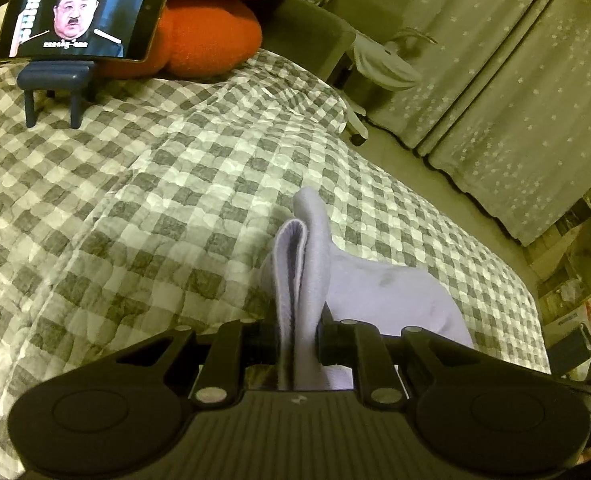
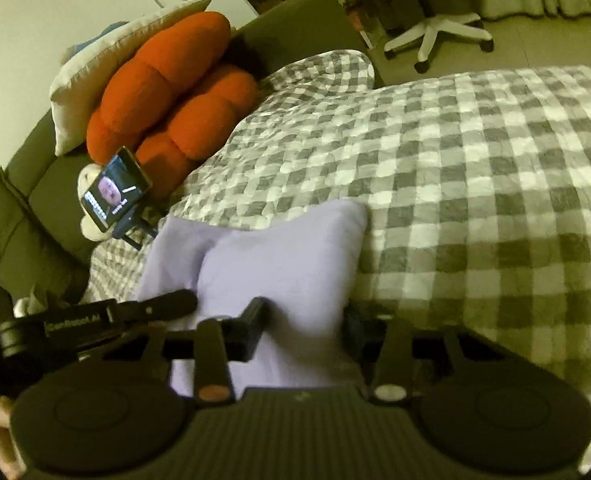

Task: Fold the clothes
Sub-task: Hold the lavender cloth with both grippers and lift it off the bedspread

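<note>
Left gripper [image 1: 300, 334]: fingers drawn together on a doubled edge of the lilac garment [image 1: 379, 292], the pinched layers standing up between them; in the right wrist view the same tool enters from the left, its finger laid against the cloth. Right gripper [image 2: 304, 326]: fingers part-closed with the lilac garment [image 2: 279, 256] bunched between them, pressing it from both sides; I judge it clamped. The garment lies partly lifted over the grey-and-white checked quilt [image 1: 143, 184], one corner resting on the quilt; its kind cannot be told.

Step in hand, as judged: a fold under way, both tools gripping one end of the cloth; how many folds it already carries cannot be settled. The next move calls for both grips kept firm, the held edge carried level over the rest of the garment, layers aligned before release.

Writing: white lettering on the left tool's body in the right wrist view, too blurred to certify; a phone [image 1: 81, 20] on a small stand [image 1: 57, 84] shows a video with an unreadable subtitle line. An orange cushion [image 2: 163, 92] sits behind.
</note>
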The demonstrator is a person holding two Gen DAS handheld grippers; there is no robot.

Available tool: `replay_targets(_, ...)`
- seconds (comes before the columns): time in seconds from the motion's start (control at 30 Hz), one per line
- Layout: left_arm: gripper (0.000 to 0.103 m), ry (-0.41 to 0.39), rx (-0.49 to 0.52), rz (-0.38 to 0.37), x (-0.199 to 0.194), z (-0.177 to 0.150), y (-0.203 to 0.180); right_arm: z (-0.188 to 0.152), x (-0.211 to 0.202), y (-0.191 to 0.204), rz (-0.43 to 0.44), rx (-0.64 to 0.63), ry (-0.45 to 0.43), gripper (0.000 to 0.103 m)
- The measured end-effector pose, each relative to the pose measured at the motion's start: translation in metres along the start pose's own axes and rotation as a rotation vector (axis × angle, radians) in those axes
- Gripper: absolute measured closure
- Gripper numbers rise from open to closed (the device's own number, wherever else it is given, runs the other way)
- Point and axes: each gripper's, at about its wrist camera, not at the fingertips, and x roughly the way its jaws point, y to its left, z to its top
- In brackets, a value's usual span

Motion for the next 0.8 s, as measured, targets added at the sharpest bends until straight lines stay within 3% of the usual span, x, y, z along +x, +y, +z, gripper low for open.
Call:
replay_targets(0.1,0.088,-0.027,0.002,-0.027,-0.01,0.002,-0.001,-0.001,-0.006,0.012,-0.012,-0.046,-0.037,0.085)
replay_targets(0.27,0.088,-0.052,-0.004,-0.073,-0.016,0.009,-0.002,0.001,-0.037,0.033,0.015,-0.133,-0.168,0.086)
replay_targets(0.43,0.088,-0.017,0.031,-0.015,0.012,0.01,0.001,0.007,-0.022,0.024,-0.011,-0.106,-0.124,0.085)
replay_targets(0.53,0.088,-0.017,0.044,-0.03,0.018,0.011,0.004,0.011,-0.004,0.011,-0.007,-0.05,-0.07,0.068)
replay_targets(0.57,0.088,-0.017,0.049,-0.036,0.019,0.011,0.004,0.013,0.002,0.007,-0.005,-0.031,-0.051,0.05)
replay_targets(0.6,0.088,-0.016,0.058,-0.038,0.02,0.012,0.004,0.015,0.007,0.002,0.016,-0.005,-0.04,0.045)
replay_targets(0.73,0.088,-0.013,0.051,-0.054,0.023,0.013,0.007,0.028,0.021,-0.016,0.094,0.088,-0.04,0.046)
replay_targets(0.77,0.088,-0.015,0.05,-0.058,0.024,0.013,0.008,0.028,0.021,-0.016,0.085,0.079,-0.053,0.051)
replay_targets(0.8,0.088,-0.017,0.05,-0.062,0.024,0.014,0.008,0.029,0.022,-0.016,0.077,0.07,-0.067,0.065)
